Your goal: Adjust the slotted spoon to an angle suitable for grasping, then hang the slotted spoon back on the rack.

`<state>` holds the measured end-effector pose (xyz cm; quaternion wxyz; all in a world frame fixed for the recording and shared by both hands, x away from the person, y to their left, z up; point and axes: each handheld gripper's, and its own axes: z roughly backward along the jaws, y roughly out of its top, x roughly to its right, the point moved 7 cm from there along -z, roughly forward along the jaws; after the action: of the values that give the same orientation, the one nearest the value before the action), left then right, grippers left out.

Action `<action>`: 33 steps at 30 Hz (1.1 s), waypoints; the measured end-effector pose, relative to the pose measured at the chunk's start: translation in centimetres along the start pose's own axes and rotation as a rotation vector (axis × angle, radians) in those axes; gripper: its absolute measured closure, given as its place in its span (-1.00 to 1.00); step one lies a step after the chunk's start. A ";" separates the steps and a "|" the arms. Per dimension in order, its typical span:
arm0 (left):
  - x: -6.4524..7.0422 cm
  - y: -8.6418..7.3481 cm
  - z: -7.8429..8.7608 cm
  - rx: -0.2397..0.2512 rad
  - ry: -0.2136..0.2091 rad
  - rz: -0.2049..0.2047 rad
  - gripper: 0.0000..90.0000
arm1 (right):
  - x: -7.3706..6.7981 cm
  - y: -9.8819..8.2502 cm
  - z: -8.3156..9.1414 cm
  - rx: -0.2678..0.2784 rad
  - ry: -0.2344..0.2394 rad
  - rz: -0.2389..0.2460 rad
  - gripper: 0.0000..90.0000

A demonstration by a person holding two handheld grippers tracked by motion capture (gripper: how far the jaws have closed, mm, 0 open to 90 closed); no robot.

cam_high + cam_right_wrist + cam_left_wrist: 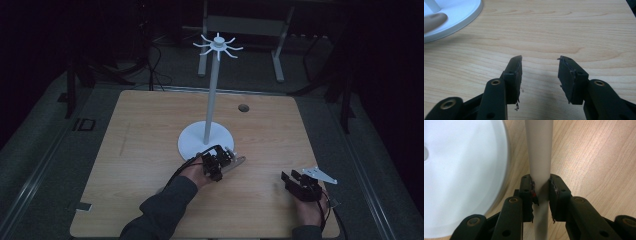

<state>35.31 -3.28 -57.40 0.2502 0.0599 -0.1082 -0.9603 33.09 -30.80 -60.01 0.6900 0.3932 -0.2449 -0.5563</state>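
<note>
A white stand with a round base and a ring of hooks at its top rises from the middle of the wooden table. My left gripper sits just in front of the base, shut on a pale beige rod. In the left gripper view the pads press on both sides of the rod, which points away, beside the base. My right gripper rests at the front right, open and holding nothing; its jaws stand apart over bare wood.
A small dark hole sits in the table behind the stand. The rod's blurred end and the base edge lie at the far left of the right gripper view. Dark floor, cables and a table frame lie beyond.
</note>
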 end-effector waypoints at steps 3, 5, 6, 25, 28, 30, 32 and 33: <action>-0.3 -0.1 0.5 0.019 0.003 0.019 0.66 | 0.1 -0.1 0.1 0.000 -0.003 -0.005 0.19; -0.5 -0.2 0.8 0.031 0.007 0.027 0.66 | 0.2 -0.1 0.2 -0.001 -0.006 -0.007 0.19; -0.5 -0.2 0.8 0.031 0.007 0.027 0.66 | 0.2 -0.1 0.2 0.000 -0.008 -0.010 0.19; -1.8 0.1 4.6 0.223 0.087 0.109 0.66 | 0.2 -0.2 0.0 -0.005 -0.011 -0.010 0.17; -2.0 0.1 5.0 0.247 0.097 0.120 0.66 | 0.2 -0.2 0.0 -0.004 -0.012 -0.010 0.16; -2.0 0.1 5.3 0.263 0.102 0.129 0.66 | 0.2 -0.2 0.0 -0.005 -0.012 -0.010 0.16; -2.1 0.2 5.6 0.277 0.103 0.133 0.66 | 0.2 -0.2 0.0 -0.006 -0.012 -0.010 0.17; -2.1 0.2 5.8 0.283 0.105 0.134 0.66 | 0.2 -0.2 0.0 -0.006 -0.011 -0.009 0.17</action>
<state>36.25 -1.40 -51.64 0.3082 0.1374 -0.2329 -0.9121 33.03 -30.99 -60.23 0.6874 0.3889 -0.2453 -0.5622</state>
